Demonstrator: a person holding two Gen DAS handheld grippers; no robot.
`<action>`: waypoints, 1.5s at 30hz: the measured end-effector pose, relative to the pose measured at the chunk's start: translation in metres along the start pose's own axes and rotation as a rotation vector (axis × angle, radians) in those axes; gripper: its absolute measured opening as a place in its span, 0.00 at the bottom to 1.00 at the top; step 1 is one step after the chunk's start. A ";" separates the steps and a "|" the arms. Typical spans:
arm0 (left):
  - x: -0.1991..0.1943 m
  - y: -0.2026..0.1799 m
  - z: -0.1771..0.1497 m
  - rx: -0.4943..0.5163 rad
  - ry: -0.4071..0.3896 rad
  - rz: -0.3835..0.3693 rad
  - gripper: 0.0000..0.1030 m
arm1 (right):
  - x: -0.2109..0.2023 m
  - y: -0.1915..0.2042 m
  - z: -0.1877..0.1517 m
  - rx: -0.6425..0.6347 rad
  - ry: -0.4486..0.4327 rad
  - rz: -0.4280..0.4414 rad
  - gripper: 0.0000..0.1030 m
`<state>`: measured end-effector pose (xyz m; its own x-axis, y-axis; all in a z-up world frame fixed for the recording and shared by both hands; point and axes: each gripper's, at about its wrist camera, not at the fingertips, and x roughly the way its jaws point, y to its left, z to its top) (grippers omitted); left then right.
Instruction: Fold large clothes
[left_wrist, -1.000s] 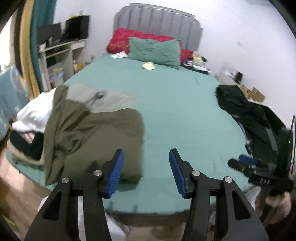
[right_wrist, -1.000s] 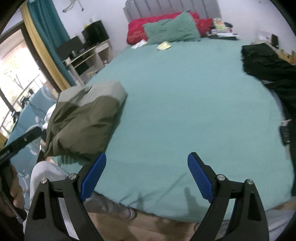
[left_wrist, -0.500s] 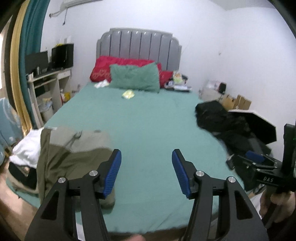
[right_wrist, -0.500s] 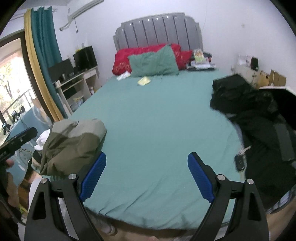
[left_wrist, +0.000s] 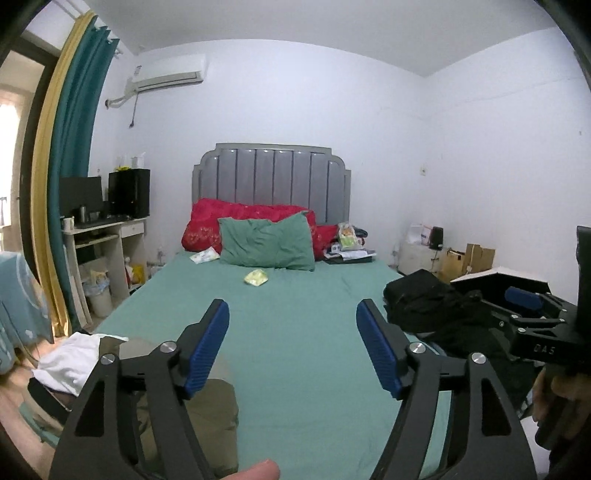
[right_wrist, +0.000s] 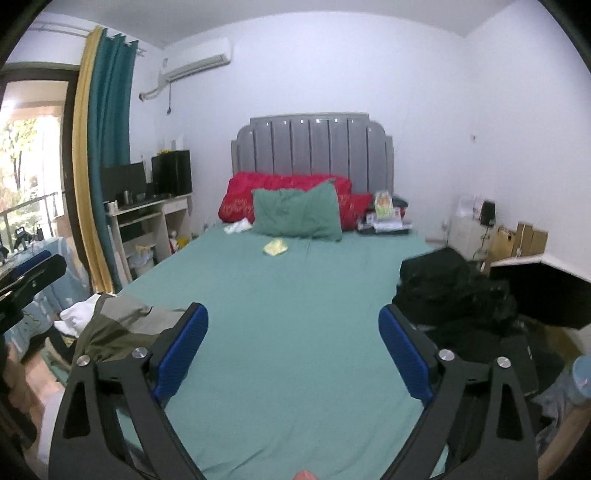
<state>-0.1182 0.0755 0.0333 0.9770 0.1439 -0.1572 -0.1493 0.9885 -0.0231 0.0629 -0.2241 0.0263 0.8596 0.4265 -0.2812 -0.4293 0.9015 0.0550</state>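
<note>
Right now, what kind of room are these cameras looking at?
A lived-in bedroom, most likely in a home. A large bed with a grey padded headboard and pillows fills the middle, clothes lie in piles along its edges, and a desk stands beside curtains.

**Cloth, ribbed pads and matt black frames**

The bed sheet (right_wrist: 295, 295) ahead of both grippers is smooth matt green cloth. Left of the left gripper (left_wrist: 291, 347), the folded olive garment (left_wrist: 207, 417) looks like soft, dull fabric. Right of the right gripper (right_wrist: 293, 354), the black clothes (right_wrist: 454, 295) are crumpled matt cloth. The gripper pads (right_wrist: 181, 354) are ribbed blue, on matt black frames with shiny metal screws.
</note>
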 end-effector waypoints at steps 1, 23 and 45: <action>0.000 0.002 -0.002 0.004 -0.001 0.007 0.73 | 0.002 0.002 0.000 -0.004 -0.007 0.002 0.93; 0.031 0.074 -0.052 -0.122 0.103 0.065 0.73 | 0.067 0.051 -0.061 -0.008 0.150 0.049 0.94; 0.055 0.088 -0.072 -0.147 0.198 0.098 0.73 | 0.098 0.045 -0.083 0.032 0.244 0.103 0.94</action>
<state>-0.0883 0.1667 -0.0486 0.9102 0.2127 -0.3554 -0.2764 0.9509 -0.1389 0.1044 -0.1480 -0.0785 0.7178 0.4894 -0.4953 -0.4989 0.8577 0.1245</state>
